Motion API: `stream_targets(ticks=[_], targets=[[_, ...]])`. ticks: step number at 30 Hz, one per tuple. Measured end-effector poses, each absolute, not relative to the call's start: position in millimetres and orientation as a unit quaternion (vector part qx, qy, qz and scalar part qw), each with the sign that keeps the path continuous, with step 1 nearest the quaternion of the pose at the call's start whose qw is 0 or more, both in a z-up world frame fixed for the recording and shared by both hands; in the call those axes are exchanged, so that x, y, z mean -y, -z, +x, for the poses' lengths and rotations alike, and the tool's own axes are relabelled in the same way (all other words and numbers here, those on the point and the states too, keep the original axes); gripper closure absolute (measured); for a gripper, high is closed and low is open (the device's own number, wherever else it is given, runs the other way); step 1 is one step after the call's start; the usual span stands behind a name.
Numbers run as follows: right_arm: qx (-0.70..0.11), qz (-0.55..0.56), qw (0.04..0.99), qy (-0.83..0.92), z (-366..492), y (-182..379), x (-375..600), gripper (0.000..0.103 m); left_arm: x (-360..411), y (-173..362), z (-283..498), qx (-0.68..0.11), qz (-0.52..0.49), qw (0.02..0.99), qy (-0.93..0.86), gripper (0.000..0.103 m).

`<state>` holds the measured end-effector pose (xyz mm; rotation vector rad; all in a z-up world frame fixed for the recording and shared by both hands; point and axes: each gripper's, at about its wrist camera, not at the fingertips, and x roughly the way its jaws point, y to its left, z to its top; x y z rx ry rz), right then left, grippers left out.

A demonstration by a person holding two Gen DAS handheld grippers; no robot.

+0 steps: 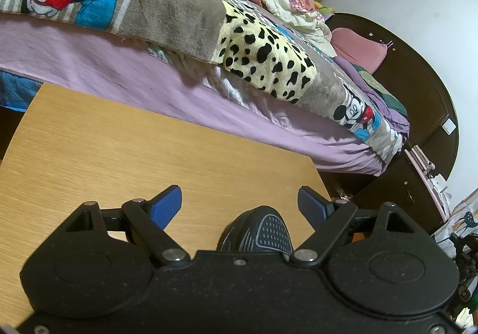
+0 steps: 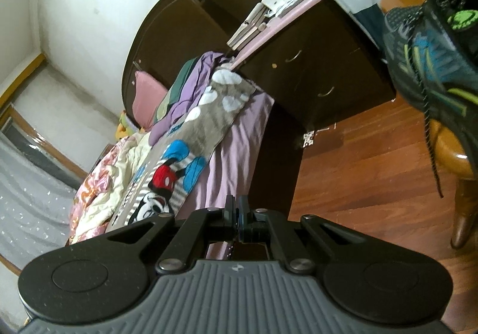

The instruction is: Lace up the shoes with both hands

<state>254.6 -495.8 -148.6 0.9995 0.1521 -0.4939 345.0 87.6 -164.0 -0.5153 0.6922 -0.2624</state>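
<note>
Where one table (image 1: 119, 154) stands, one shoe (image 1: 257, 229) rests.

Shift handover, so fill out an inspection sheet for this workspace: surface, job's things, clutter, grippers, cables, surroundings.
Surface: wooden table, bare apart from the shoe.
Job's things: dark shoe, toe showing between the left gripper's fingers, not pinched; in the right wrist view a shoe at the frame's edge, its lace dangling loose.
Clutter: nothing seen on the table.
Grippers: left gripper open; right gripper shut, holding nothing.
Cables: nothing seen.
Surroundings: bed with cartoon blanket and heaped clothes, dark dresser, wooden stool.
</note>
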Motion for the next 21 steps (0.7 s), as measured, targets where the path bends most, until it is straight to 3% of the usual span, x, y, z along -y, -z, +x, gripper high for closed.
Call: stream_targets(ticks=[21], targets=[[-0.045, 0.452, 0.863, 0.223, 253, 131, 481, 0.099, -94, 155, 336, -0.321, -0.238, 0.907, 0.131, 0.018]])
